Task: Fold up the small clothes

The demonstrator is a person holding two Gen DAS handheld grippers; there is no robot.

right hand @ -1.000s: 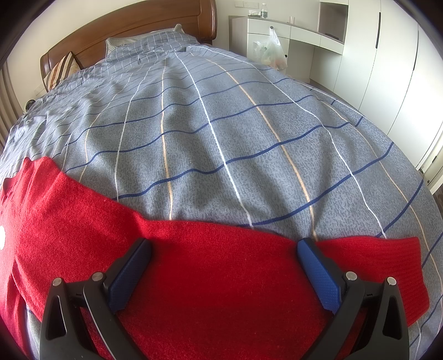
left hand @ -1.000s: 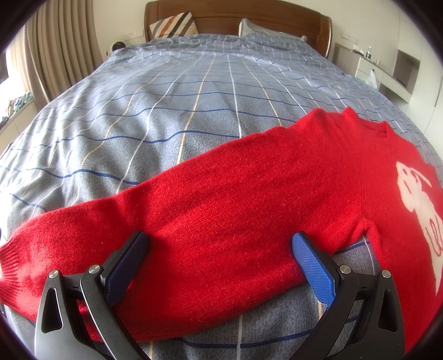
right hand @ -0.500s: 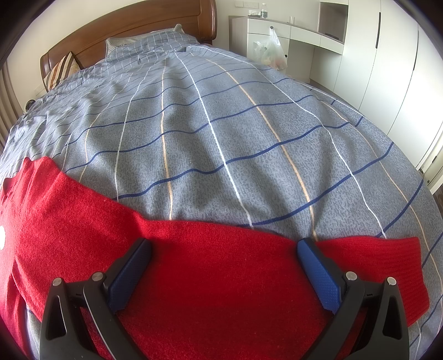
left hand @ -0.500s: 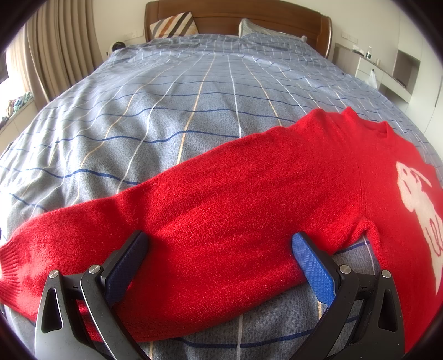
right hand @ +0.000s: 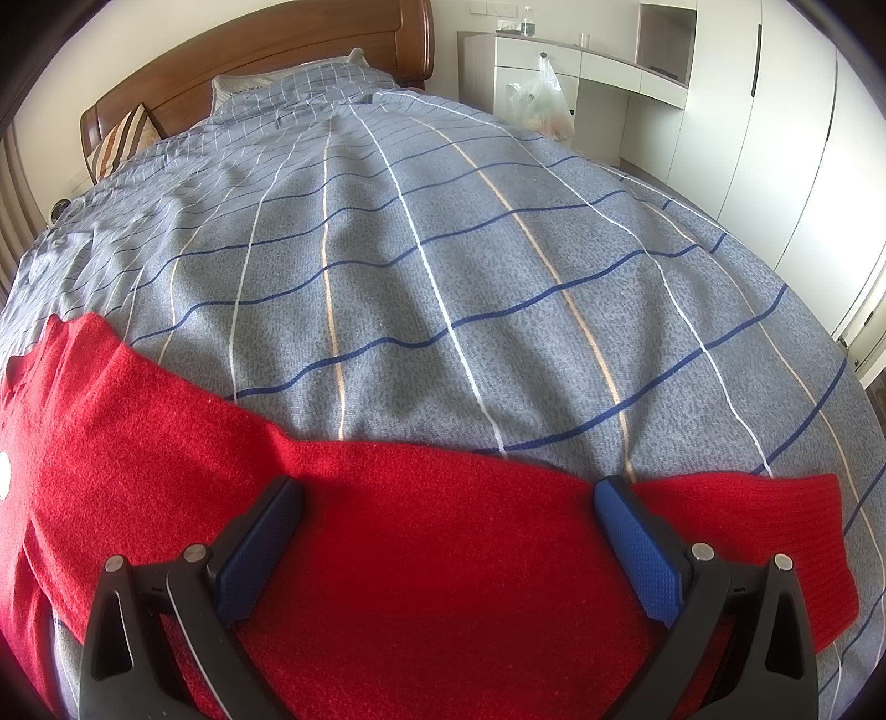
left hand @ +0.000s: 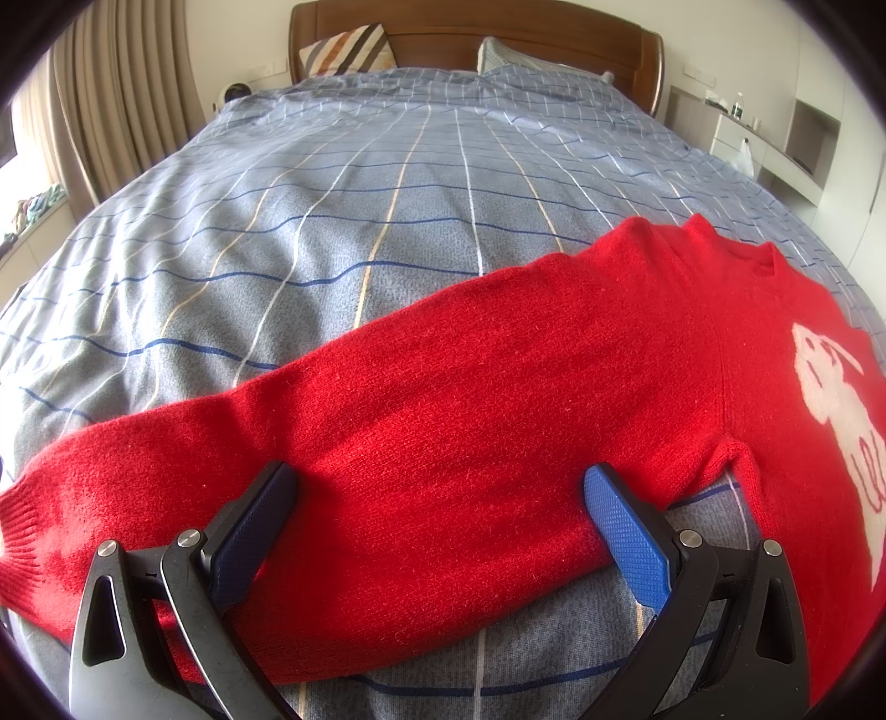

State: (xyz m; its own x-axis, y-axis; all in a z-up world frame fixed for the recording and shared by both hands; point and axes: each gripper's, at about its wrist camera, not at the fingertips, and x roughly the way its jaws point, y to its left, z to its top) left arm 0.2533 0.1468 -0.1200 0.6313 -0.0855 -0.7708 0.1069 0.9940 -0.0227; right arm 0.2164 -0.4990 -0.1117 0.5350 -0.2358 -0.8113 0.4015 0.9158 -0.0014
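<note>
Two grippers are spread wide, each over one sleeve of the red sweater. The left gripper has its sleeve between the fingers, cuff at 9 o'clock. The right gripper has its cuff at 3 o'clock. The sweater lies flat on the bed.

The sweater lies spread flat on the bed, its body at the right edge of the left wrist frame and one sleeve running to the lower left. The left gripper straddles that sleeve at the bottom centre. In the right wrist frame, the right gripper straddles the other sleeve, cuff at lower right. Pillows lie at the headboard along the top.
</note>
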